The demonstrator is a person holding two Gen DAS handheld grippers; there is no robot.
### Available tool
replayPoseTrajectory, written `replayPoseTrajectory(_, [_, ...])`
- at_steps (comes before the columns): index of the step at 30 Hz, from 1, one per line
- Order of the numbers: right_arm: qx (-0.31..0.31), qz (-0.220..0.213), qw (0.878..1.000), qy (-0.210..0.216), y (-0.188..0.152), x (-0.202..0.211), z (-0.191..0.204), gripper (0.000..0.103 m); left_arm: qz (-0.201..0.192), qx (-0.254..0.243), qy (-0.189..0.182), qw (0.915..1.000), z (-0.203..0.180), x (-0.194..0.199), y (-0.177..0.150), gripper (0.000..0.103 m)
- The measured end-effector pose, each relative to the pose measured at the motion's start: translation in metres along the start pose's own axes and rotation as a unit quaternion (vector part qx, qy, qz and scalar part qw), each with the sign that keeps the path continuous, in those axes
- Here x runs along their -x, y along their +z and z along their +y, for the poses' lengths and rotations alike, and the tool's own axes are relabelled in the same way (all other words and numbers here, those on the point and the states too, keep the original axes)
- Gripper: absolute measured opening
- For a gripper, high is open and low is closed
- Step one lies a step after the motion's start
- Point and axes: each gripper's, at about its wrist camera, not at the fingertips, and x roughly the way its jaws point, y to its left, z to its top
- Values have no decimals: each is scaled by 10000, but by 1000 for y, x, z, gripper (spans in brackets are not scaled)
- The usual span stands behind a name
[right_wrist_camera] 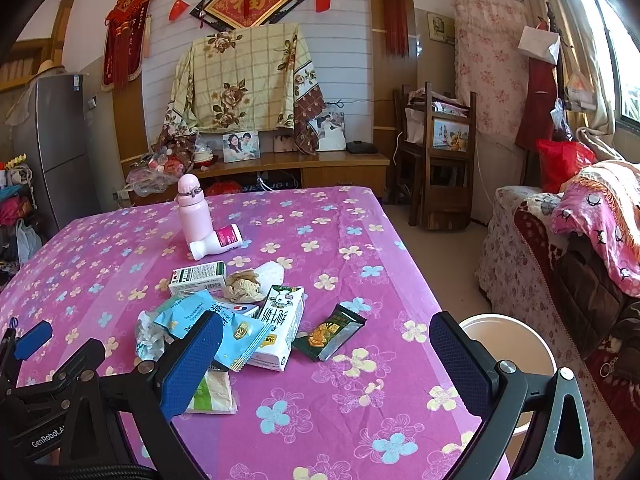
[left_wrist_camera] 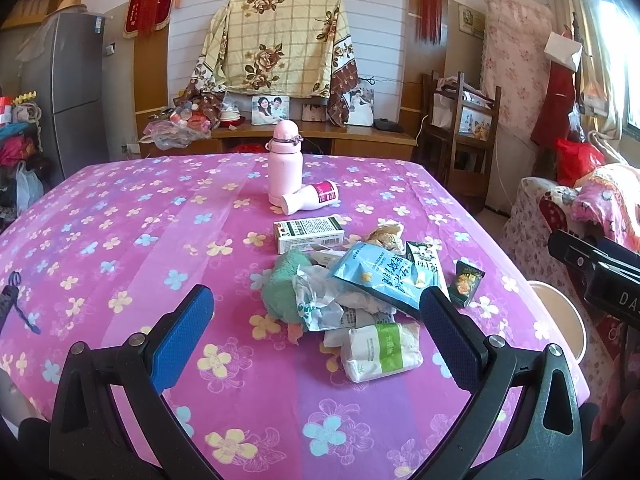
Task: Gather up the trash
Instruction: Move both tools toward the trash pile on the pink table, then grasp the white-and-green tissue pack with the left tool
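A heap of trash lies on the pink flowered tablecloth [left_wrist_camera: 140, 220]: a blue snack bag [left_wrist_camera: 380, 276], a green-labelled tissue pack [left_wrist_camera: 380, 352], a milk carton [right_wrist_camera: 280, 320], a dark green wrapper [right_wrist_camera: 330, 332], crumpled paper [right_wrist_camera: 244, 286] and a medicine box [left_wrist_camera: 310, 234]. My left gripper [left_wrist_camera: 316, 340] is open, low over the table, its blue pads on either side of the heap's near end. My right gripper [right_wrist_camera: 326, 364] is open too, just short of the carton and wrapper, holding nothing. A pale bucket [right_wrist_camera: 512, 340] stands off the table's right edge.
A pink flask [left_wrist_camera: 284, 160] stands upright behind the heap with a white bottle [left_wrist_camera: 310, 198] lying against its base. A green cloth [left_wrist_camera: 288, 284] sits at the heap's left. A covered sofa [right_wrist_camera: 560, 260] is to the right; chairs and a cabinet stand beyond the table.
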Motion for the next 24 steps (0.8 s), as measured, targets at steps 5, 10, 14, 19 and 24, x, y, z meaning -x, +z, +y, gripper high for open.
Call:
replayPoseTrajectory(5, [1,4,10000,-2,0,-1,0,102,38,15,-22,10000,-1,-1,0,102])
replayPoseTrajectory(10, [-23,91,10000,-15,-2,-5,-4,102,180,1,-123,9998,-2,-7,-4,102])
replayPoseTrajectory(14, [-29,283,9996,-49,-8,-14,-8,102,501,-31,-361,9981,-8,-19,-13,102])
replayPoseTrajectory(19, [-11,610,9981,35,-18,-32,-12,102,1060,-189,-576,9925,-23,-48,-29,102])
replayPoseTrajectory(24, [-32,967,9953,24,-28,-52,-21,102,1256,-297,-501,9904,-28,-70,-39,102])
